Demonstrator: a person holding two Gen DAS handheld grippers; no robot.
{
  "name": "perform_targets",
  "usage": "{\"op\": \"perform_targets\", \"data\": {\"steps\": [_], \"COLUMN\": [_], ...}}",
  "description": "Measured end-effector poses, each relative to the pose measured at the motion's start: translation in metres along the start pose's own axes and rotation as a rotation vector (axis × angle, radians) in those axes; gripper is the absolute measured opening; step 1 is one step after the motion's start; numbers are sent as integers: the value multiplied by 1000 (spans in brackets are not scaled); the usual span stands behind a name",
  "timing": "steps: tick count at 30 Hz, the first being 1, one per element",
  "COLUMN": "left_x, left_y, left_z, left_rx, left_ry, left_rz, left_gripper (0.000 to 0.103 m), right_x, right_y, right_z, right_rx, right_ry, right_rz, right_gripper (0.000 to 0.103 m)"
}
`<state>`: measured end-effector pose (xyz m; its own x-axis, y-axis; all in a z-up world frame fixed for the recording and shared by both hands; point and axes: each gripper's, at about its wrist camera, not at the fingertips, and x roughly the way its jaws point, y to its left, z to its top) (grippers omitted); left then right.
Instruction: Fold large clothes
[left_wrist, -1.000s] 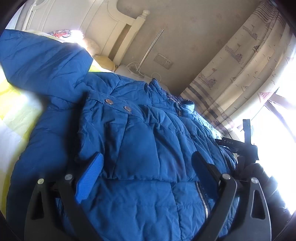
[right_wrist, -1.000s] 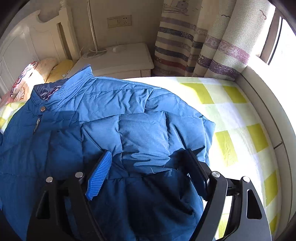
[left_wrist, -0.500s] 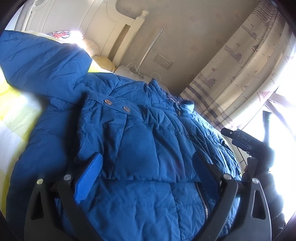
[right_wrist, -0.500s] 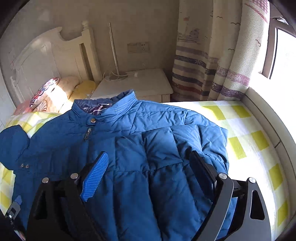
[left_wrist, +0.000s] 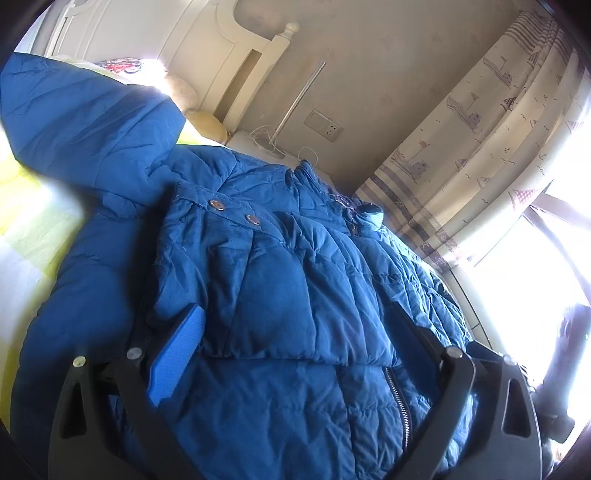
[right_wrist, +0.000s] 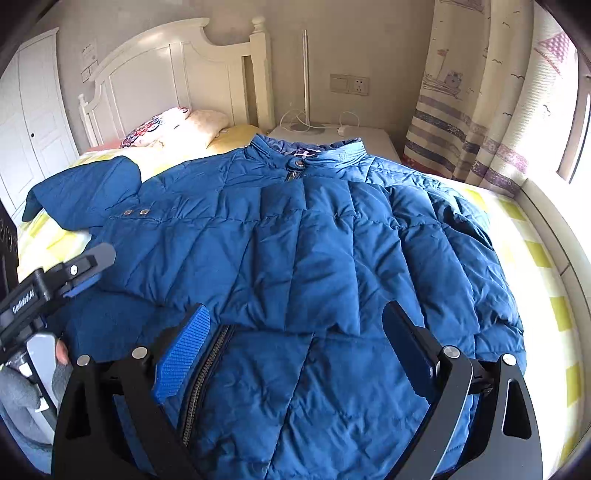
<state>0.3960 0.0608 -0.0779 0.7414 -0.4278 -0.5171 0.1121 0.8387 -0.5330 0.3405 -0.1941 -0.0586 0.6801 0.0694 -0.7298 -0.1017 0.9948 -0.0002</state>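
Observation:
A large blue quilted jacket (right_wrist: 303, 251) lies front-up on the bed, zipped, collar toward the headboard. Both sleeves are folded across the chest; one cuff with two snaps (left_wrist: 232, 212) lies on top. Its hood (right_wrist: 85, 188) sticks out at the far left. The jacket fills the left wrist view (left_wrist: 280, 295). My left gripper (left_wrist: 295, 343) is open and empty, low over the jacket's left side; it also shows in the right wrist view (right_wrist: 79, 275). My right gripper (right_wrist: 295, 343) is open and empty above the jacket's lower front, over the zipper (right_wrist: 201, 384).
The bed has a yellow-and-white checked sheet (right_wrist: 532, 254) and a white headboard (right_wrist: 177, 74) with pillows (right_wrist: 184, 125). A white nightstand (right_wrist: 340, 134) with a lamp pole and cables stands behind the collar. Patterned curtains (right_wrist: 480, 92) and a bright window are at right.
My right gripper has lifted off the folded right sleeve and pulled back and up toward the hem, so the whole jacket now shows. My left gripper has barely moved.

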Motion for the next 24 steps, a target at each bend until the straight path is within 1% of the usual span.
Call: {"op": "perform_targets", "data": {"steps": [2, 4, 5, 6, 8, 9, 11, 13, 14, 15, 17, 19, 21, 22, 23, 24], "left_x": [-11, -30, -41, -52, -75, -86, -110, -128, -135, -138, -138, -141, -141, -141, -141, -144], "left_y": [4, 17, 27, 39, 77, 99, 147, 197, 222, 248, 289, 315, 330, 333, 332, 326], "left_z": [1, 6, 10, 16, 29, 37, 55, 73, 82, 92, 113, 132, 147, 153, 159, 166], "left_rx": [-34, -112, -161, -225, -394, -477, -615, -751, -820, -885, -997, -1078, -1128, -1127, -1102, -1058], "left_ry": [-35, -111, -155, -203, -300, -347, -443, -524, -552, -570, -563, -575, -559, -550, -528, -511], "left_rz": [-27, -78, -104, -122, -144, -149, -121, -94, -73, -75, -94, -93, -87, -77, -51, -3], "left_gripper": [97, 96, 96, 96, 96, 96, 96, 96, 96, 96, 94, 94, 91, 68, 26, 13], "right_x": [-11, -16, -14, -14, -18, -14, -8, -10, -11, -13, -13, -13, -14, -15, -17, -18], "right_y": [2, -2, -6, -13, -26, -30, -31, -29, -28, -28, -29, -29, -29, -30, -30, -30], "right_z": [-27, -54, -64, -70, -68, -67, -68, -68, -69, -70, -70, -70, -70, -70, -71, -71], "right_rx": [-24, -18, -2, 25, 86, 109, 128, 121, 117, 116, 120, 123, 124, 126, 128, 131], "right_ry": [21, 39, 56, 58, 28, 37, 61, 48, 38, 27, 25, 26, 19, 12, 5, -4], "right_rz": [-35, -90, -92, -76, -58, -59, -49, -48, -40, -29, -22, -19, -14, -10, -7, -1], "right_gripper": [91, 91, 91, 91, 91, 91, 91, 91, 91, 91, 91, 91, 91, 91, 91, 91]}}
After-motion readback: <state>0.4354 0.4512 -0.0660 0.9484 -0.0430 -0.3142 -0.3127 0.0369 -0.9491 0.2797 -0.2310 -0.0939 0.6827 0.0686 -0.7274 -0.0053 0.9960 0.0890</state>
